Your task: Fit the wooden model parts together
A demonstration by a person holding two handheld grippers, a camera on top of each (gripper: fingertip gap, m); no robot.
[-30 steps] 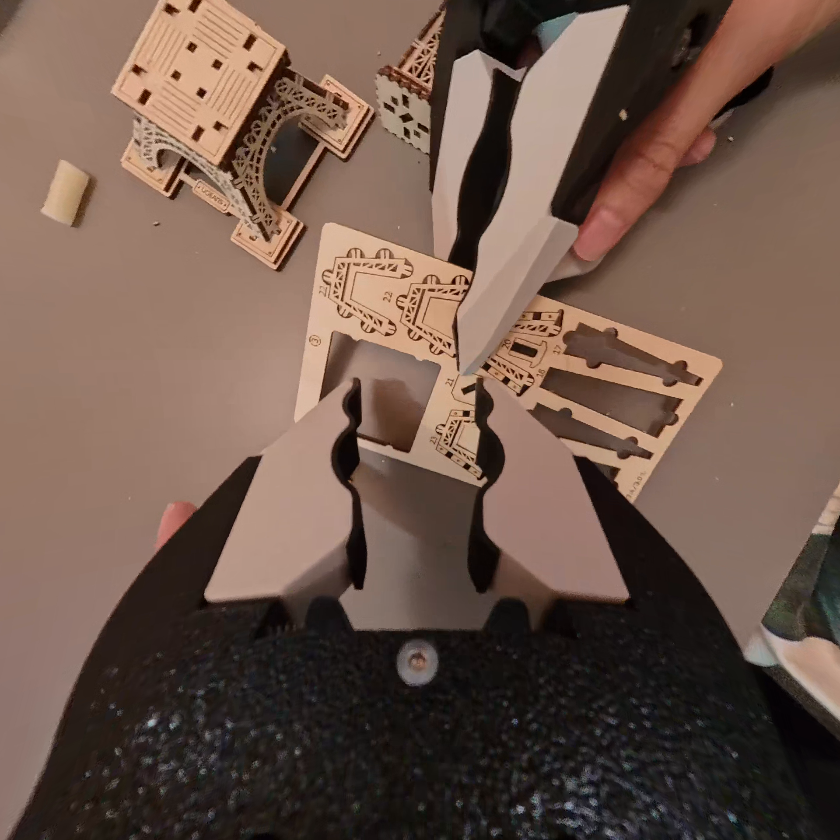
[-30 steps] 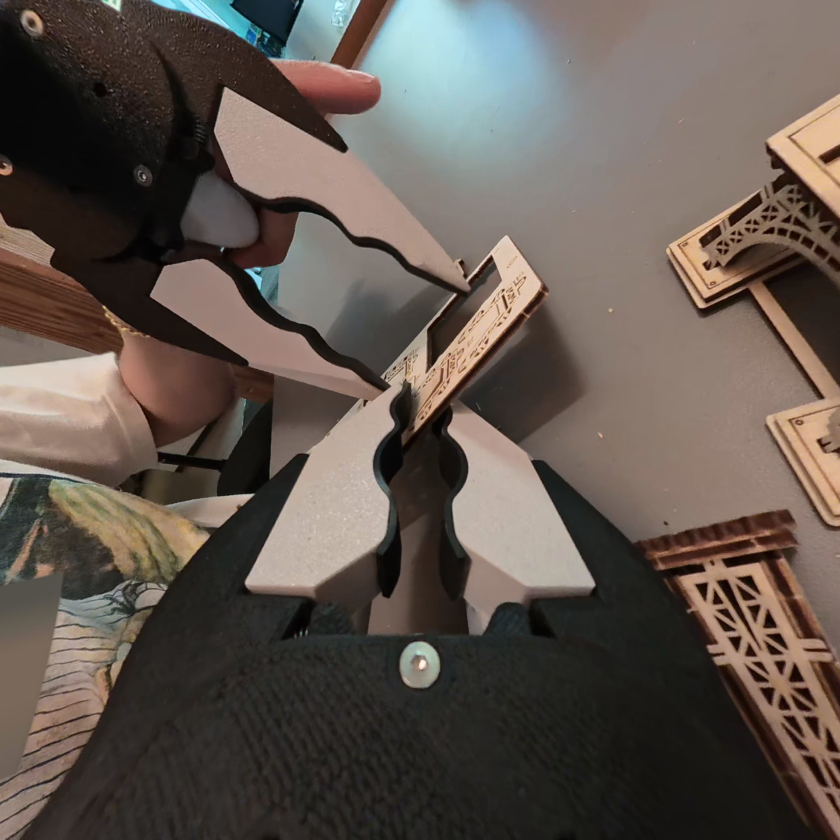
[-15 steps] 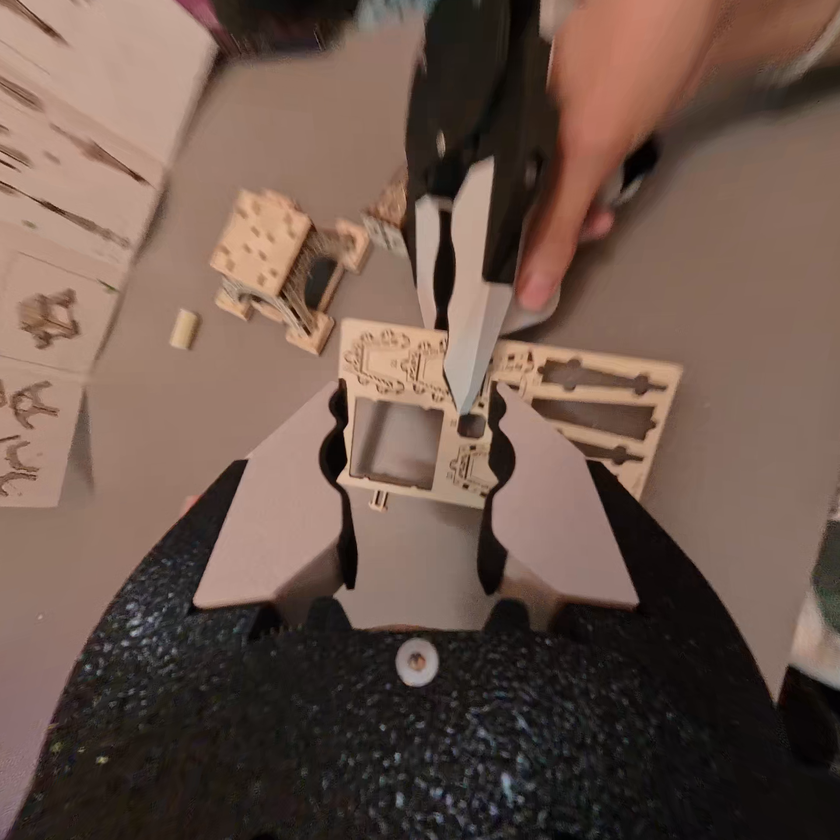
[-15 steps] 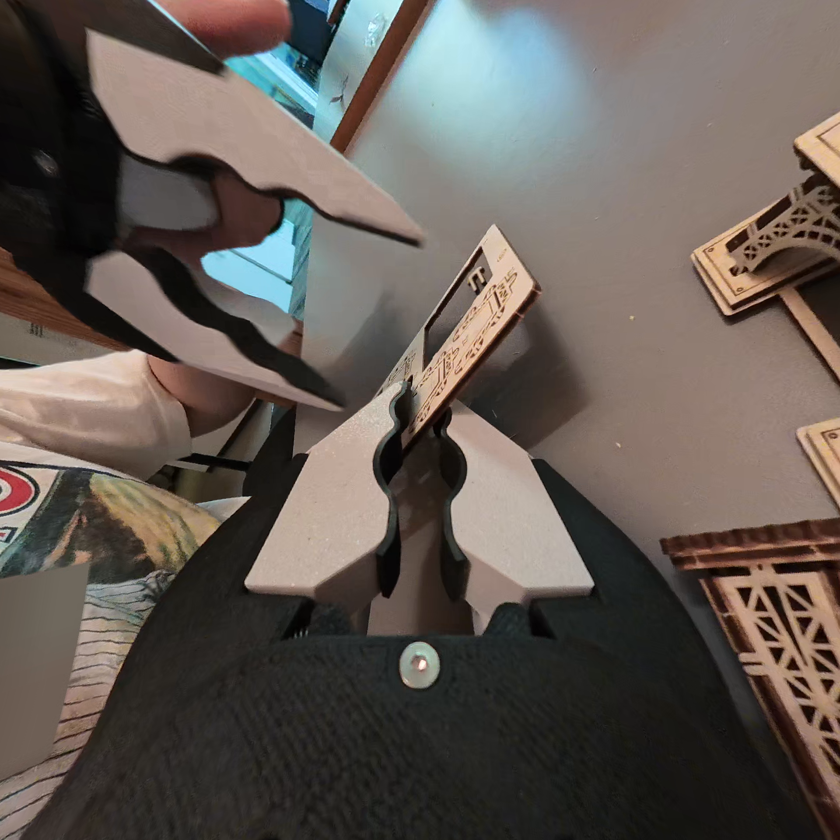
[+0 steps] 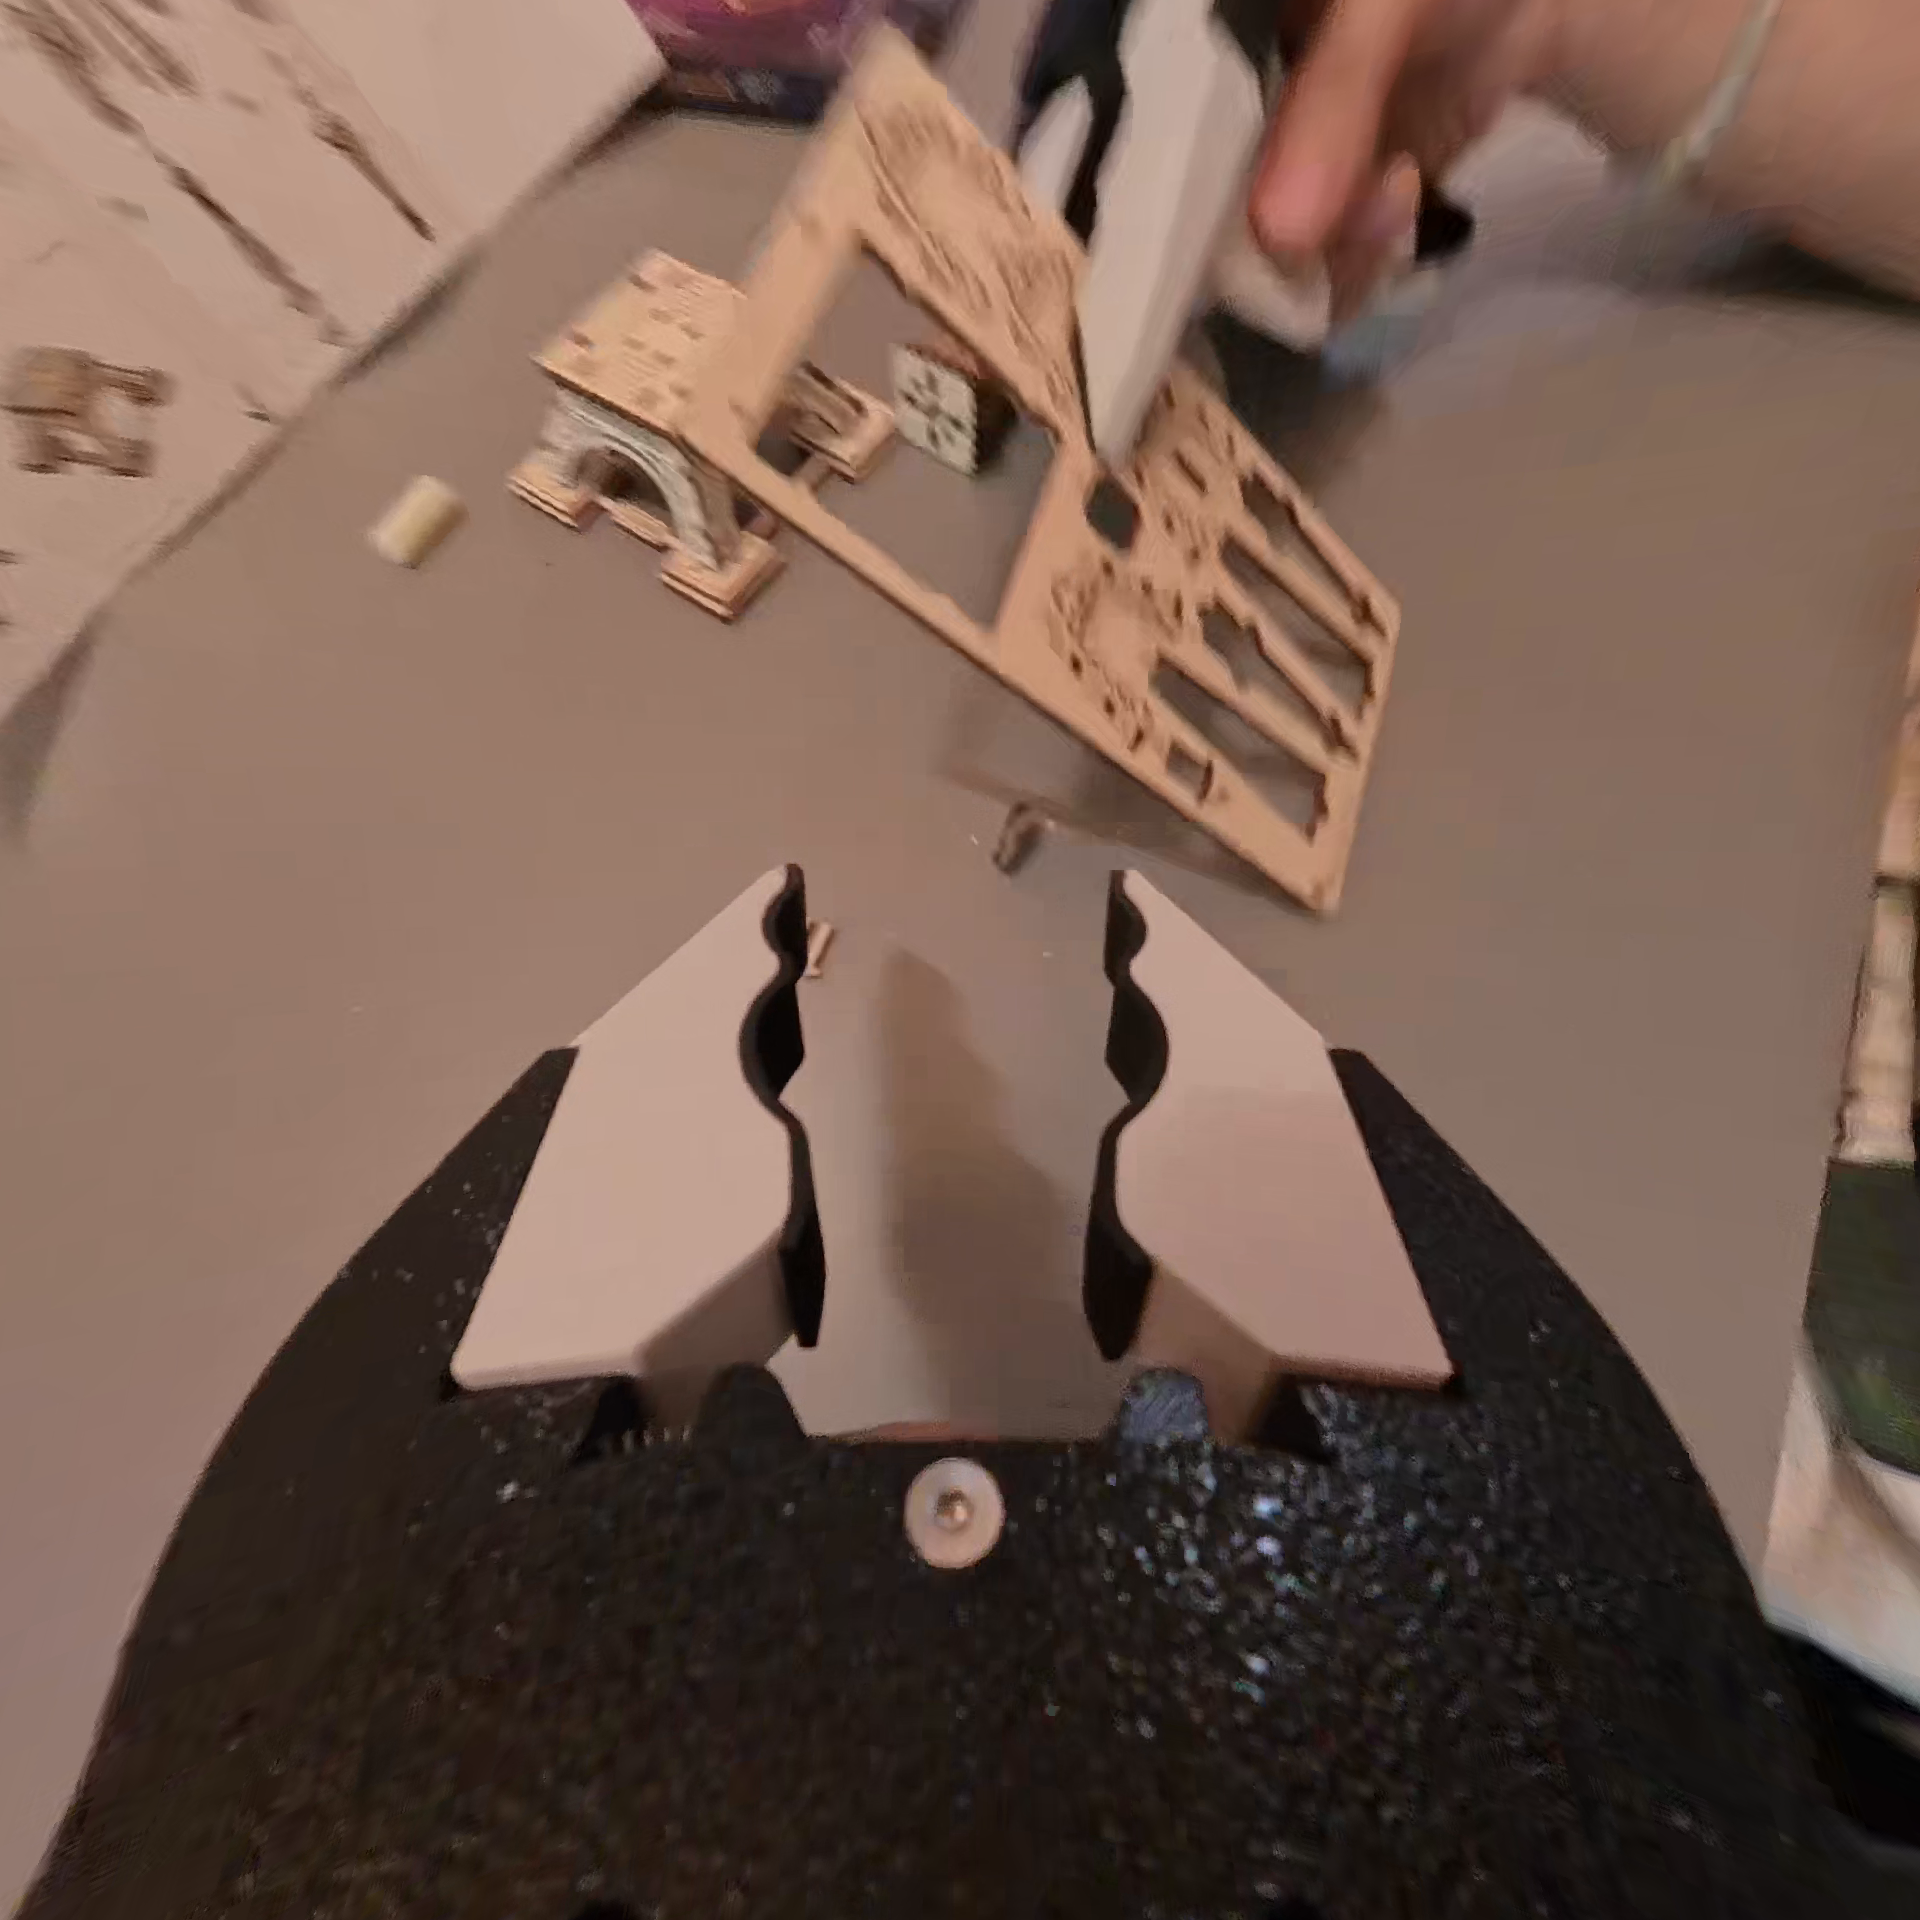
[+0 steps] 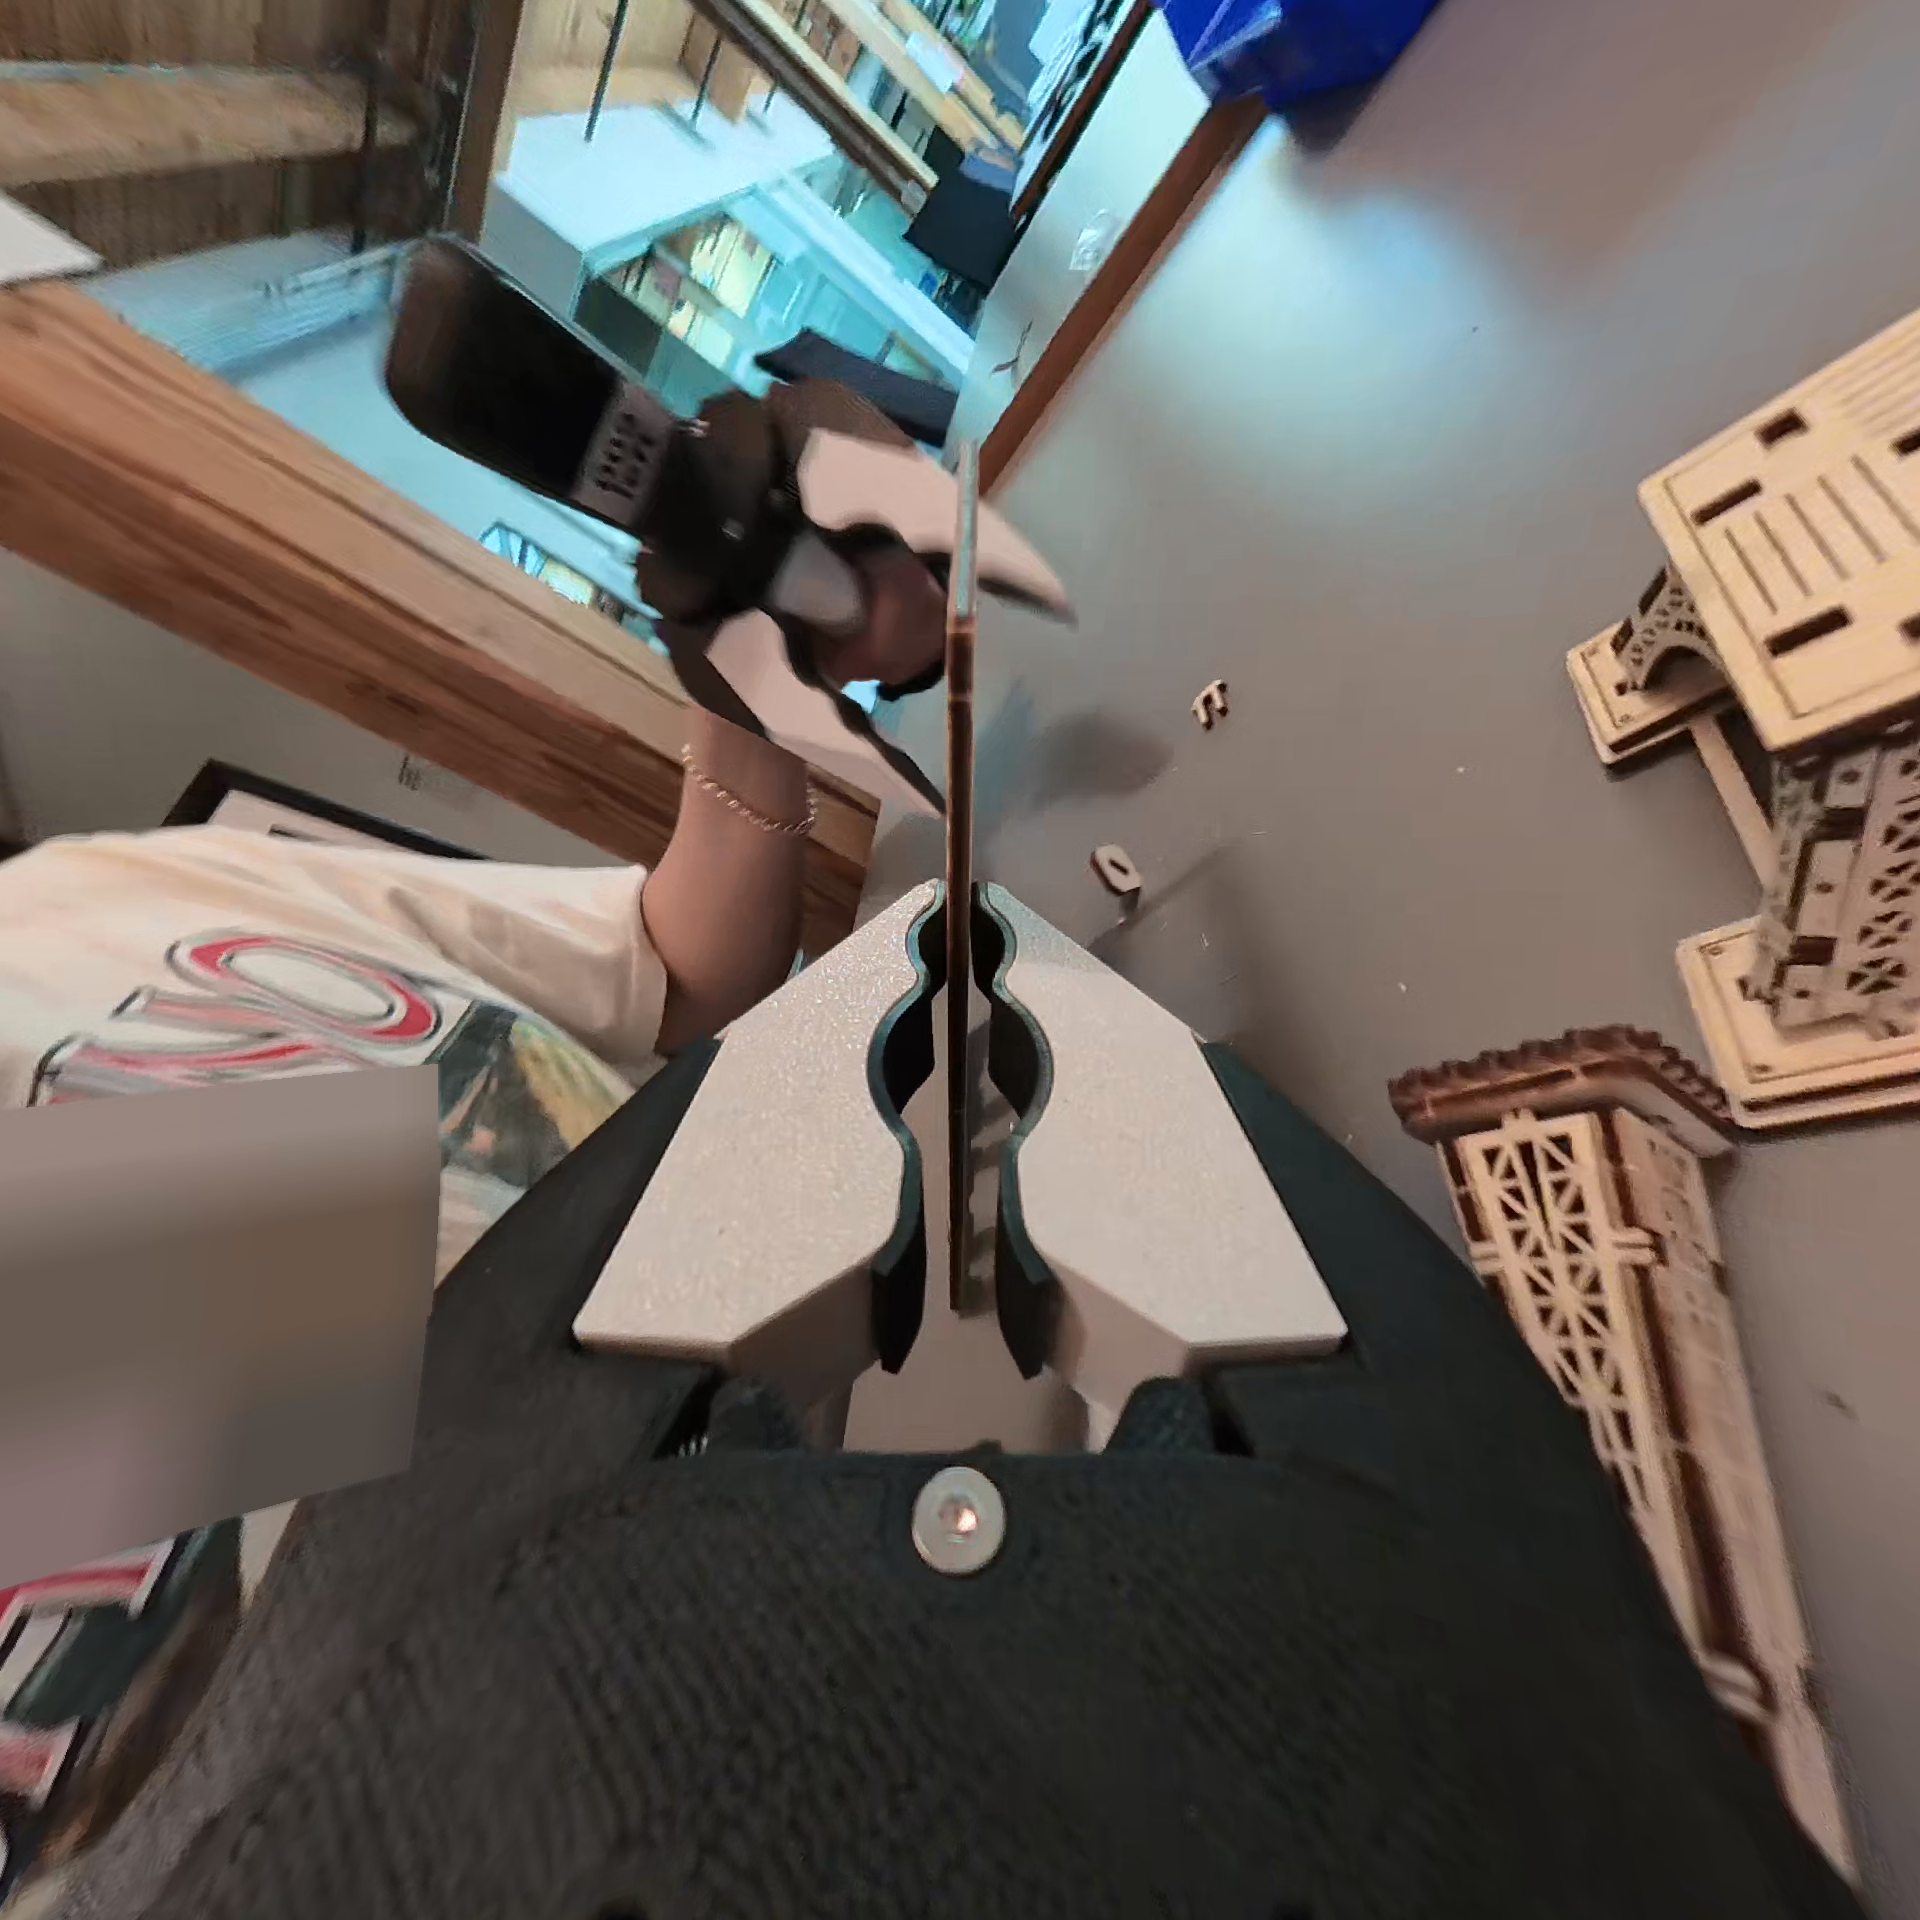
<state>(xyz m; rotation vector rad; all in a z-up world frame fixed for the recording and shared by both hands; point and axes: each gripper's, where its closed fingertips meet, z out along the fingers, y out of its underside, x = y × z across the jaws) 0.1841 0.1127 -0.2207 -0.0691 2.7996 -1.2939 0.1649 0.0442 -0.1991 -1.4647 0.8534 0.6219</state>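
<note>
My right gripper [image 6: 961, 896] is shut on the thin wooden parts sheet [image 6: 961, 727], which I see edge-on between the jaws. In the left wrist view the sheet [image 5: 1049, 613] is lifted off the grey table and tilted, and the right gripper [image 5: 1101, 416] clamps its far edge. My left gripper [image 5: 954, 894] is open and empty, low over the table in front of the sheet; it also shows in the right wrist view [image 6: 987, 694]. Two small punched-out pieces [image 6: 1117, 868] [image 6: 1210, 701] lie on the table. One small piece [image 5: 1018, 831] lies just beyond my left fingertips.
The arched tower base [image 5: 644, 447] [image 6: 1787, 644] stands at the back. A lattice tower section [image 6: 1558, 1247] lies beside my right gripper. A small boxy section [image 5: 940, 410] and a cream cylinder [image 5: 416, 520] sit near the base. Paper sheets [image 5: 156, 208] lie far left. The gap from one gripper's tips to the other's is roughly 8 cm.
My right gripper has raised and turned the sheet until it is edge-on. My left gripper has drawn back from the sheet and stays open. Small pieces now lie on the table.
</note>
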